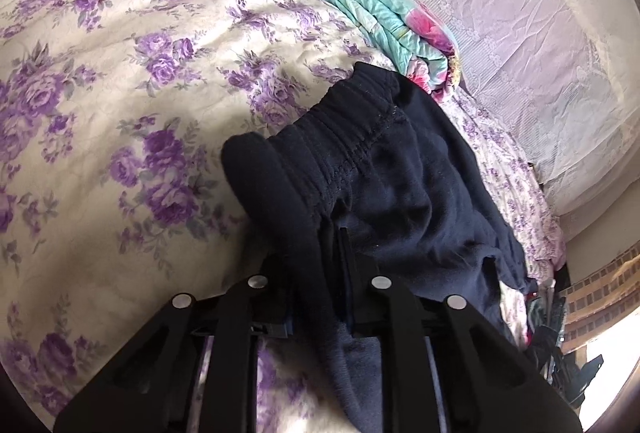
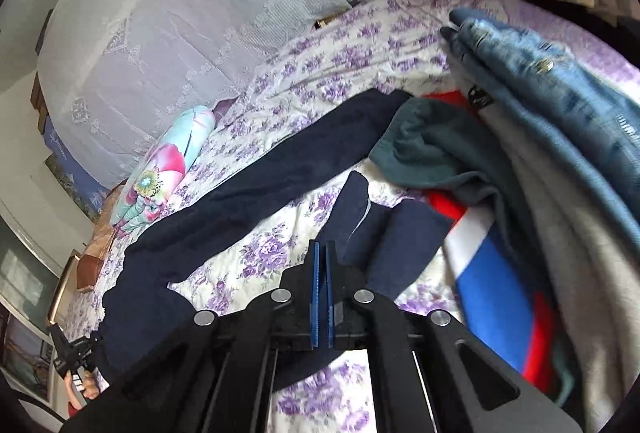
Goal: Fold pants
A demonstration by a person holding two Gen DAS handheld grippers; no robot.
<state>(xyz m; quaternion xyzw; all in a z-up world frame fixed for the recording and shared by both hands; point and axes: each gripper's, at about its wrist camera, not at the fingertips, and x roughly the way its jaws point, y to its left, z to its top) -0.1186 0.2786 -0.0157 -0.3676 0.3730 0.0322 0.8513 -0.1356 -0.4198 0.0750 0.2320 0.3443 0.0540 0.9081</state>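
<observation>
Nothing here can be read. A small black tag (image 2: 479, 97) on the grey garment (image 2: 560, 233) in the clothes pile carries a pale mark, too blurred to make out, and faint script on the blue box (image 2: 60, 149) by the wall is illegible.

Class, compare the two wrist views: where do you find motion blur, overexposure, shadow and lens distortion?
Left wrist view: window corner blown out at lower right, the left tool casts a soft shadow on the floral bedspread, edges bow from fisheye. Right wrist view: the jeans are smeared by motion blur, the navy pants stay sharper, dark vignette rings the frame.
</observation>
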